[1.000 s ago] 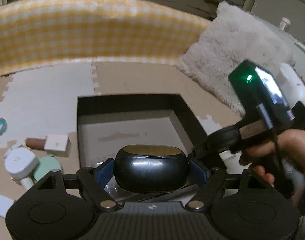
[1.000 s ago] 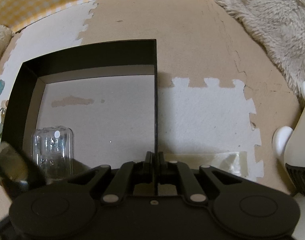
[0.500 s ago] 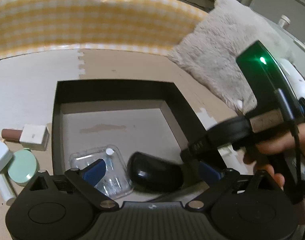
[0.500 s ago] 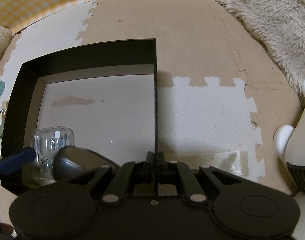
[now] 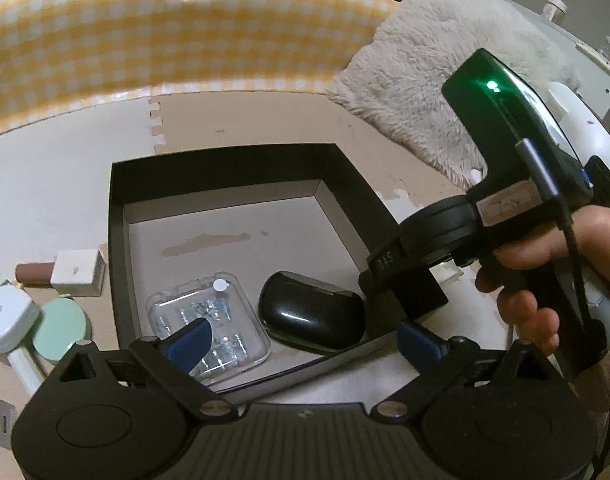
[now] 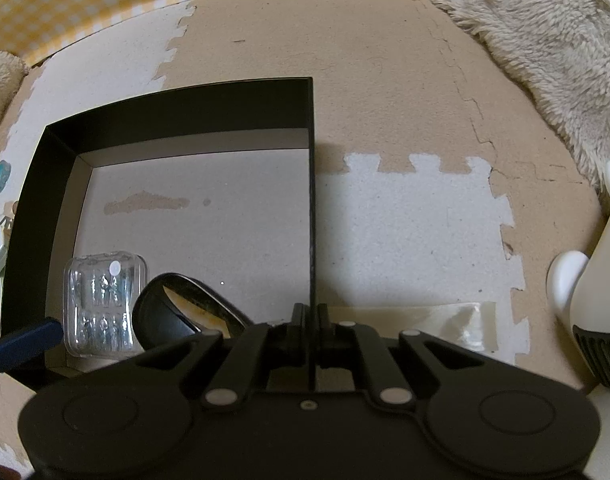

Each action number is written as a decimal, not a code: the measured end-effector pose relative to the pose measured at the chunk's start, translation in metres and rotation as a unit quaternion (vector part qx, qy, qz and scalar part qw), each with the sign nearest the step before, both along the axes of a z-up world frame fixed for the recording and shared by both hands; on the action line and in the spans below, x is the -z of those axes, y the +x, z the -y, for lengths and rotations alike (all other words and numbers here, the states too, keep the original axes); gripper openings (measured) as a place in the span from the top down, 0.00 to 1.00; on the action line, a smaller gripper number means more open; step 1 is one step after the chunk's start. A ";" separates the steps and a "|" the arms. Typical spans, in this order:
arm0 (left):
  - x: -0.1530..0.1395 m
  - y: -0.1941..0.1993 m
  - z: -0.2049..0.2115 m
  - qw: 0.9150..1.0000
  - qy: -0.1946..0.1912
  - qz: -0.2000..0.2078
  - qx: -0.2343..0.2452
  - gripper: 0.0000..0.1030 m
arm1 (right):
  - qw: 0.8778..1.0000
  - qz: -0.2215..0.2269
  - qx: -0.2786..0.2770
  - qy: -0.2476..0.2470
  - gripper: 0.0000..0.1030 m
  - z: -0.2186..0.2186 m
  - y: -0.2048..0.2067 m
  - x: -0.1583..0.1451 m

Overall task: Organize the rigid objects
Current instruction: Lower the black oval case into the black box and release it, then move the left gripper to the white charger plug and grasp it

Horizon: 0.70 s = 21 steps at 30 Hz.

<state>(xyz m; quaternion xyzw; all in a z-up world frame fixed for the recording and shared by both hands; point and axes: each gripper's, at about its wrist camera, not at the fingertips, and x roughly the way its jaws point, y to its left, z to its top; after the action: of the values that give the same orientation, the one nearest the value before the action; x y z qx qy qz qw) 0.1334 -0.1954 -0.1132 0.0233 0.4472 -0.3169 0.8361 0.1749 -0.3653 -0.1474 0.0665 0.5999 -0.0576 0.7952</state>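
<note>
Left gripper (image 5: 301, 344): our jaws have just been opening and stand wide, nothing between the pads.
Black case (image 5: 311, 312): lying loose in the black box (image 5: 221, 168), near its front wall.
Clear case (image 5: 209, 326): just beside it, at the box's front-left corner.
Right gripper (image 6: 309, 314): we've pinched it closed on the box's right wall.
Writing: "DAS" on the right gripper's body, plus a handwritten tag we can't read.
</note>
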 end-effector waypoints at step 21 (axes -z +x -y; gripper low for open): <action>-0.036 -0.013 -0.040 0.995 0.065 0.072 -0.037 0.00 | 1.000 0.002 -0.002 0.000 0.94 -0.002 0.000 -0.001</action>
<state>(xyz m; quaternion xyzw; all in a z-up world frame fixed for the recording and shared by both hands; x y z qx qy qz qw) 0.1202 -0.1554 -0.0768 0.0841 0.4061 -0.2536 0.8739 0.1753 -0.3638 -0.1463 0.0655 0.5984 -0.0559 0.7966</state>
